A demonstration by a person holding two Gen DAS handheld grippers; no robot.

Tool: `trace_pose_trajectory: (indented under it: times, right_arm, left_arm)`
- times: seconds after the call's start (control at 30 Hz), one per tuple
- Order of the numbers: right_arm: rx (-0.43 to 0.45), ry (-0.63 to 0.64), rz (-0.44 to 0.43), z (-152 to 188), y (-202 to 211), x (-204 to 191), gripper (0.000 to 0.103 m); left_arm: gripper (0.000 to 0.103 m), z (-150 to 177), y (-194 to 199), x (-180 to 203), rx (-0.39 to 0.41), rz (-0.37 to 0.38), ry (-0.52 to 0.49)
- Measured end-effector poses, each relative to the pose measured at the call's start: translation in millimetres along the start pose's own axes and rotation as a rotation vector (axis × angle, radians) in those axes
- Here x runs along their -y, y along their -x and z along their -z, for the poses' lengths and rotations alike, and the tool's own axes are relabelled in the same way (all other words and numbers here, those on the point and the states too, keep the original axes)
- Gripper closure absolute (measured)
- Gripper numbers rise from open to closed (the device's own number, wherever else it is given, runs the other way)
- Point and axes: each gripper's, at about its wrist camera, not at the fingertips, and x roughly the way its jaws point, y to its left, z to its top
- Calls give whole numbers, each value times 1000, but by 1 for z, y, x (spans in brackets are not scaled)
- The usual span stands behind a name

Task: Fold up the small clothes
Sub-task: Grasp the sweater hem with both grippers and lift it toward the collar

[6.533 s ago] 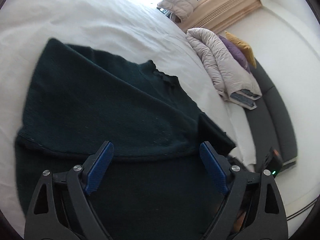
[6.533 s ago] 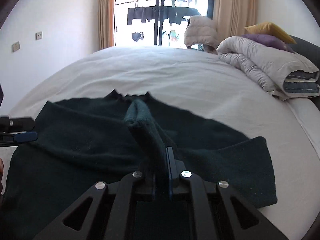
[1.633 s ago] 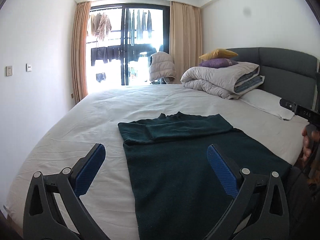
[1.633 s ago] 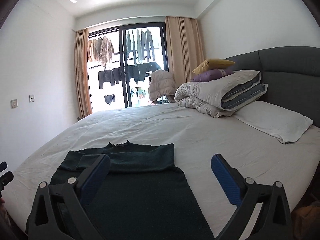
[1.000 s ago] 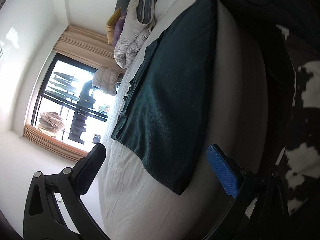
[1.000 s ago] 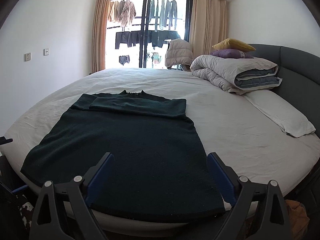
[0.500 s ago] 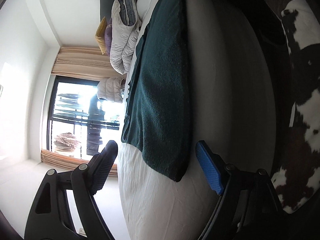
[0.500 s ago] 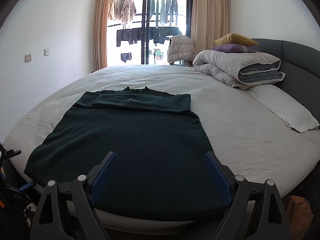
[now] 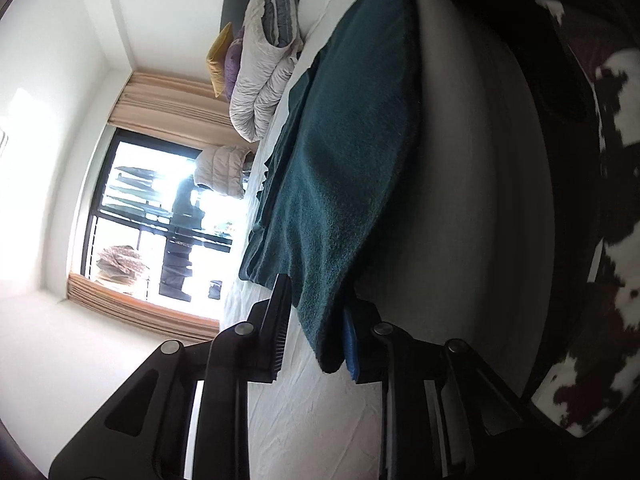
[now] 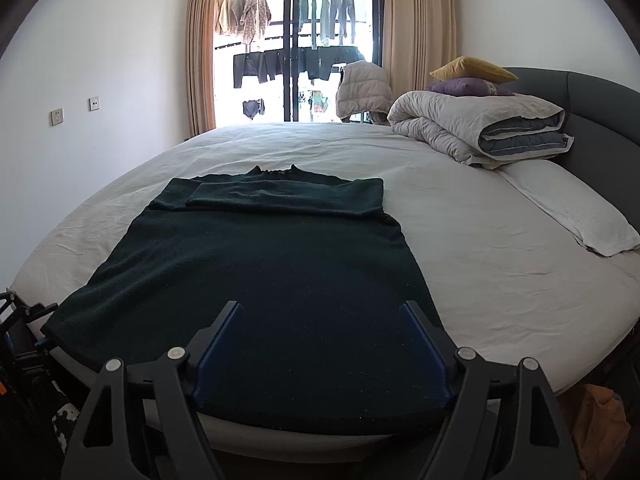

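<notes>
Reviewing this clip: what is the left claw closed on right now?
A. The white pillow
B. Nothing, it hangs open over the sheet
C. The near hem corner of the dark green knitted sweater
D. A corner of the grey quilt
C. In the left wrist view the left claw has just been closing, and its pads pinch the hem corner of the dark green knitted sweater at the bed's edge.

Dark green knit sweater (image 10: pixel 260 272) lies flat on the white bed sheet (image 10: pixel 480 240), sleeves folded across the chest, collar at 12 o'clock, hem at 6 o'clock overhanging the mattress edge. Hem corner at 8 o'clock is pinched.
</notes>
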Motion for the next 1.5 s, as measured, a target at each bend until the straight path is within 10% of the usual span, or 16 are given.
trace_pose_trajectory:
  times: [0.3, 0.8, 1.3, 1.5]
  right_arm:
    - [-86, 376, 25, 33, 23, -14, 31]
    - [-220, 729, 118, 76, -15, -39, 46]
    - [-284, 742, 238, 77, -40, -6, 72]
    - [-292, 719, 229, 75, -43, 8, 97]
  left_arm:
    - [98, -17, -1, -72, -29, 128, 344]
    - [98, -38, 8, -120, -8, 99, 459]
    - [98, -28, 8, -132, -6, 98, 522]
    - [98, -24, 8, -126, -25, 111, 518]
